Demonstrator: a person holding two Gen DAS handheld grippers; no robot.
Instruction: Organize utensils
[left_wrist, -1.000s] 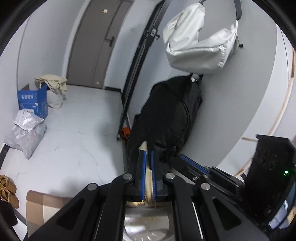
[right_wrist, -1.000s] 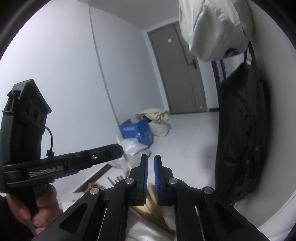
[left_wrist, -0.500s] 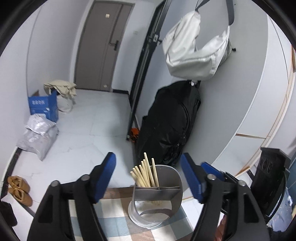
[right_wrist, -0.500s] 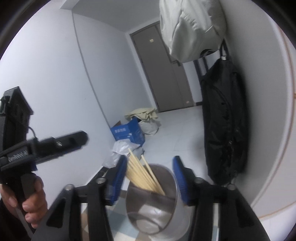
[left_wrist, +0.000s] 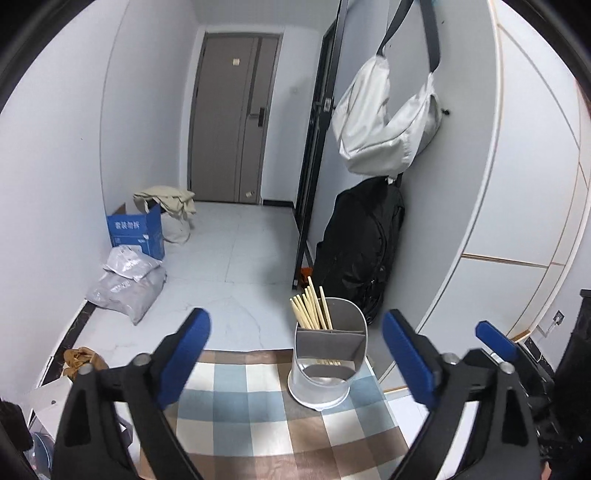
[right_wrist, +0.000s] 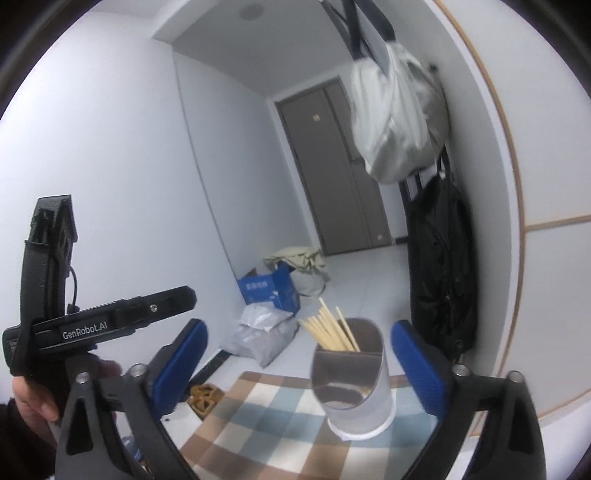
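left gripper (left_wrist: 295, 343): jaws just spread wide, nothing between them
right gripper (right_wrist: 297, 350): same, just opened, empty
holder (left_wrist: 327, 369): grey divided cup on checked cloth (left_wrist: 258, 406), far table edge
chopsticks (left_wrist: 312, 308): bundled in rear compartment, front one looks empty
progress: chopsticks stowed; likely near done, no loose utensils visible
view diff: right wrist alone shows hand (right_wrist: 33, 398) gripping left tool

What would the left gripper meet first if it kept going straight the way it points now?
Probably the grey utensil holder with the chopsticks, which stands ahead just right of centre between the open left gripper fingers. Depth is unclear.
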